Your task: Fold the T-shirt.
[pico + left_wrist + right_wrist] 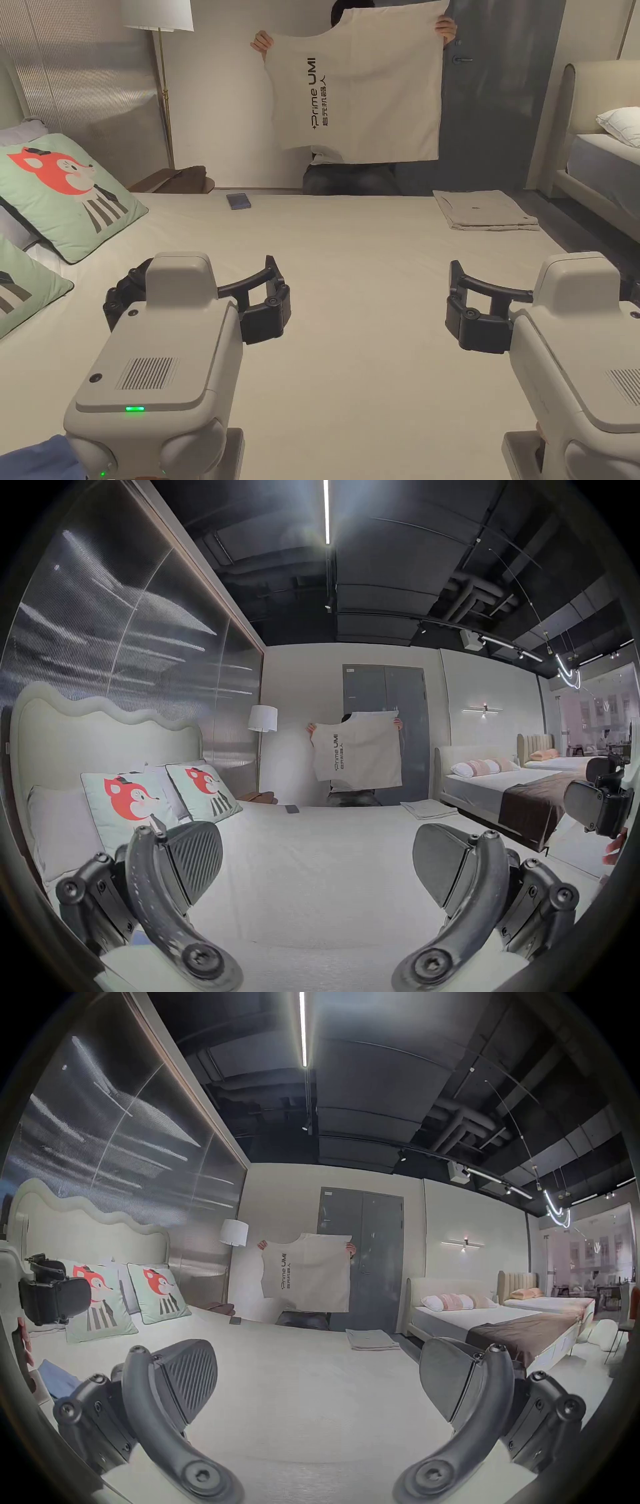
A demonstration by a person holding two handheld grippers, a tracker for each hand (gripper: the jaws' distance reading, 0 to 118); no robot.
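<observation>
A person at the far side of the bed holds up a beige T-shirt (359, 87) with dark print, spread flat and turned sideways; a hand grips each upper corner. The T-shirt (356, 753) hangs well beyond both grippers and hides the person's upper body. My left gripper (200, 265) hovers open over the near left of the bed (350, 350), nothing between its jaws. My right gripper (544, 275) is level with it on the near right, open and empty too. In each gripper view, the left gripper (317, 857) and right gripper (318, 1373) show wide-apart jaws facing the T-shirt (308, 1272).
A folded pile of beige garments (484, 209) lies at the bed's far right corner. A small dark flat object (238, 200) rests near the far edge. Fox-print pillows (62, 194) line the left side. A floor lamp (159, 19) stands behind, and a second bed (600, 169) to the right.
</observation>
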